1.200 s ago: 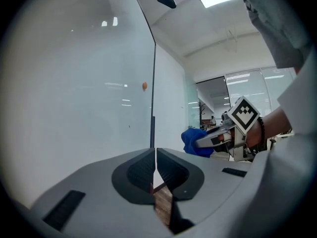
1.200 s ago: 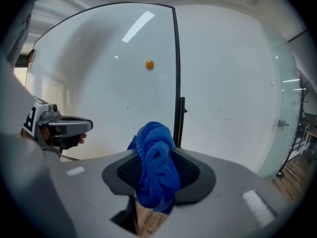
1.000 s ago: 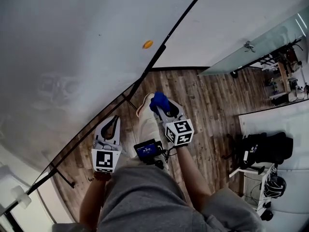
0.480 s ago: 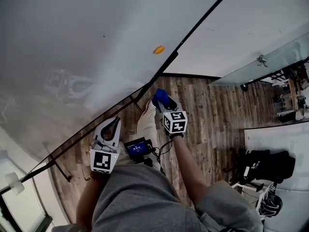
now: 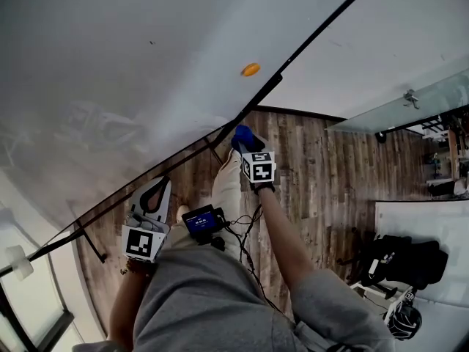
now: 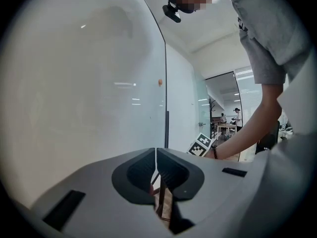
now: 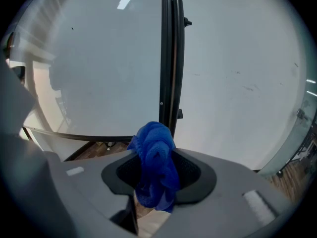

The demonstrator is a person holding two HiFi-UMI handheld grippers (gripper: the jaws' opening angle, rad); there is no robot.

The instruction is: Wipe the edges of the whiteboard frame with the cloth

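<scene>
The cloth point(image 7: 154, 148) pinched in your right gripper point(image 7: 158, 175) is a soft, nubbly blue fabric, matt against the smooth grey plastic of the jaws. Your left gripper point(image 6: 156, 175) has the same dull plastic shell, with ribbed dark pads point(image 6: 140, 173). The whiteboard point(image 5: 132, 64) is smooth and glossy enough to throw back streaks of light, the frame point(image 7: 166, 58) along its edge is slim, black and faintly shiny, and below the whiteboard the floor point(image 5: 315, 160) is brown wood planking with visible grain.
</scene>
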